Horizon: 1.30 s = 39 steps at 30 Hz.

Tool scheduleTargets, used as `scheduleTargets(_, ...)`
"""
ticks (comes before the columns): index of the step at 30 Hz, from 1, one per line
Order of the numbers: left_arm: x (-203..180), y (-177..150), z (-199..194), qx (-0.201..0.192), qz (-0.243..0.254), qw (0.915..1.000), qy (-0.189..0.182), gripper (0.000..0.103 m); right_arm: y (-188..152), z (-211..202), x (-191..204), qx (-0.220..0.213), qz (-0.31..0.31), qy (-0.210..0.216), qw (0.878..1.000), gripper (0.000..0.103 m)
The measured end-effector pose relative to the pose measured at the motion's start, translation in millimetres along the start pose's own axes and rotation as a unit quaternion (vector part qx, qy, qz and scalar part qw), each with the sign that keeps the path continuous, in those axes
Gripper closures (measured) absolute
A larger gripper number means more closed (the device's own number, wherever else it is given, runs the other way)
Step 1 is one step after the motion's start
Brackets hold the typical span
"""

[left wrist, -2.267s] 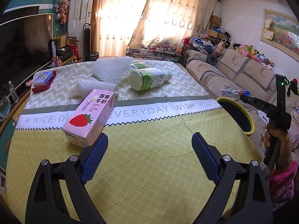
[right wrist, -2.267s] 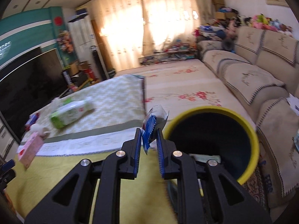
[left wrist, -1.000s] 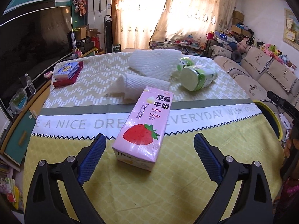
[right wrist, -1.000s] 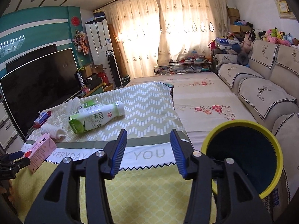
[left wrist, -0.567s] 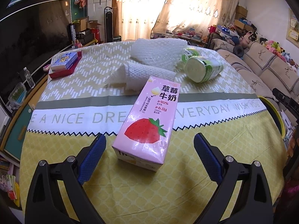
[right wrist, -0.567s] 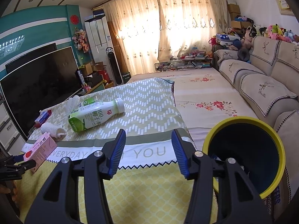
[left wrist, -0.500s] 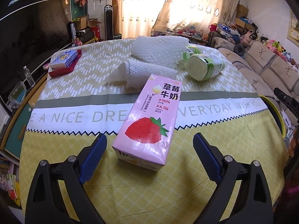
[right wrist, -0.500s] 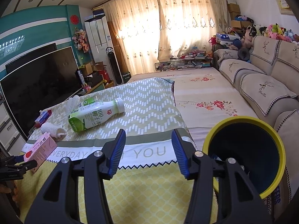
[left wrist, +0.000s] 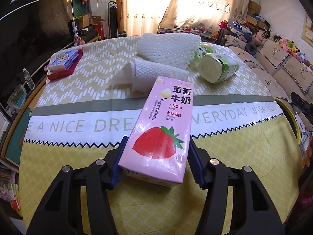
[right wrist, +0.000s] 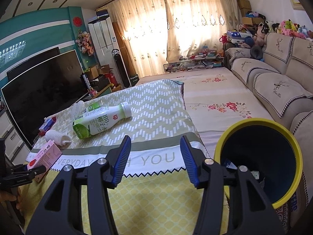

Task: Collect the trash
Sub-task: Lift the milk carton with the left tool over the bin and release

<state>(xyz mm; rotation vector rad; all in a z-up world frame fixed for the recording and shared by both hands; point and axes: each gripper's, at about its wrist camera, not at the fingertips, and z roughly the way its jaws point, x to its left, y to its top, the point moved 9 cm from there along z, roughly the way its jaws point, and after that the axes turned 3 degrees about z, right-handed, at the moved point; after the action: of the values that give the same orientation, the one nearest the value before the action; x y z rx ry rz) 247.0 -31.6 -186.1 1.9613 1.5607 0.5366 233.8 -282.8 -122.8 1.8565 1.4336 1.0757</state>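
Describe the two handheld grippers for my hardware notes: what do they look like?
Both match: the left gripper and right gripper have black, open-framed plastic arms with silver bolts at the joints. Their jaws carry ribbed blue pads. No cables or markings show. A patterned pink sleeve shows at the picture's edge.

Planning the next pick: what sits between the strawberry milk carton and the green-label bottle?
Left wrist view: a rolled white foam net sleeve lies between the strawberry milk carton and the green-label bottle, its near end touching the carton's far end; otherwise bare tablecloth.
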Motion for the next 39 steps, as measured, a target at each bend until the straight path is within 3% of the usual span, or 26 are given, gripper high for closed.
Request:
scheduleTargets(5,-5,8,-19,-0.041,0.021,0.9985,0.029,0.051,0,1,0,0.002,0.003,0.003,1.0,0.053)
scheduleTargets(15,-34,37,-89,-0.137,0.051,0.9886,0.036,0.053,-1,4,0,0.005,0.008,0.011,1.0,0.053)
scheduleTargets(20,-49,44,-110,-0.153,0.063,0.9858,0.029,0.053,-1,3,0,0.004,0.01,0.013,1.0,0.053)
scheduleTargets(31,-107,57,-126,-0.156,0.1,0.9824,-0.02,0.053,13,-26,-18,-0.038,0.022,0.007,0.999,0.053)
scheduleTargets(39,-189,78,-114,-0.153,0.151,0.9726,-0.088,0.053,36,-88,-105,-0.103,0.056,-0.087,0.989,0.053)
